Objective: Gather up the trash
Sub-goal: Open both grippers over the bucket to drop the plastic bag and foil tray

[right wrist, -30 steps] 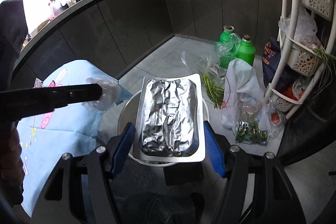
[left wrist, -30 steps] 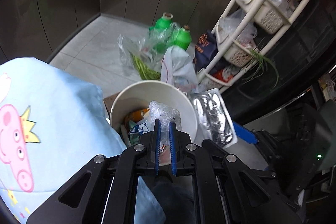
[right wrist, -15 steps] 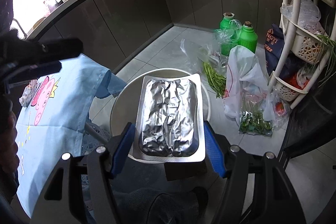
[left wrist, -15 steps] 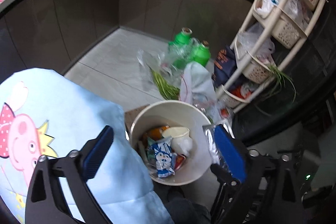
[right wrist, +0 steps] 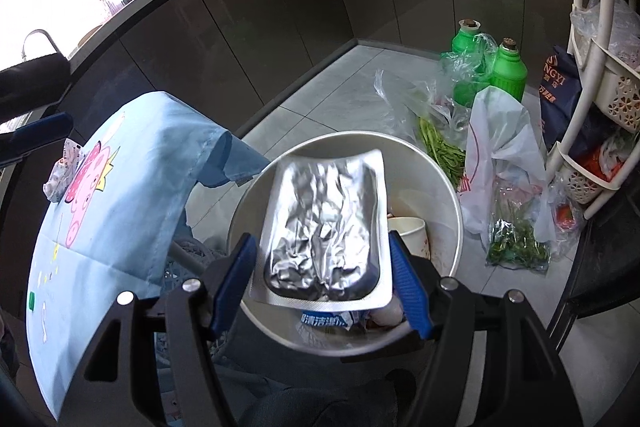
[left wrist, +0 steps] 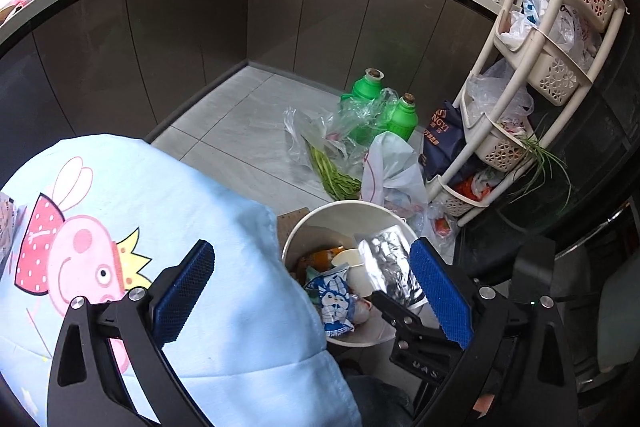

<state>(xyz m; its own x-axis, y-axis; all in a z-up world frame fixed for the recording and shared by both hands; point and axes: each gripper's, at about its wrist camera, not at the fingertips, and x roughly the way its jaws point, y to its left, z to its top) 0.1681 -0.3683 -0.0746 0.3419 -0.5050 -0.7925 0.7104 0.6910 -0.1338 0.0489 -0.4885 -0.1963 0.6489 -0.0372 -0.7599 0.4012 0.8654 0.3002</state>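
Observation:
A white round bin (right wrist: 454, 199) stands on the floor beside the table, with a paper cup (right wrist: 408, 233) and a blue-and-white wrapper (left wrist: 332, 301) inside. Over its mouth, a silver foil tray (right wrist: 324, 223) tips forward between the blue pads of my right gripper (right wrist: 320, 237). Those jaws are opening and the pads look just clear of the tray's edges. In the left wrist view the same foil tray (left wrist: 390, 267) hangs above the bin (left wrist: 320, 213). My left gripper (left wrist: 310, 243) is open wide and empty, above the tablecloth's edge and the bin.
A light blue cartoon tablecloth (left wrist: 160, 227) covers the table at left, with a crumpled packet (right wrist: 64, 163) on it. On the floor behind the bin are two green bottles (right wrist: 508, 71), plastic bags of greens (right wrist: 440, 147) and a white bag (right wrist: 500, 147). A cream basket rack (left wrist: 540, 75) stands at right.
My left gripper opened, dropped a clear plastic bag into the bin and drew back upward. My right gripper sank toward the bin with the foil tray, which now tips forward as the jaws widen.

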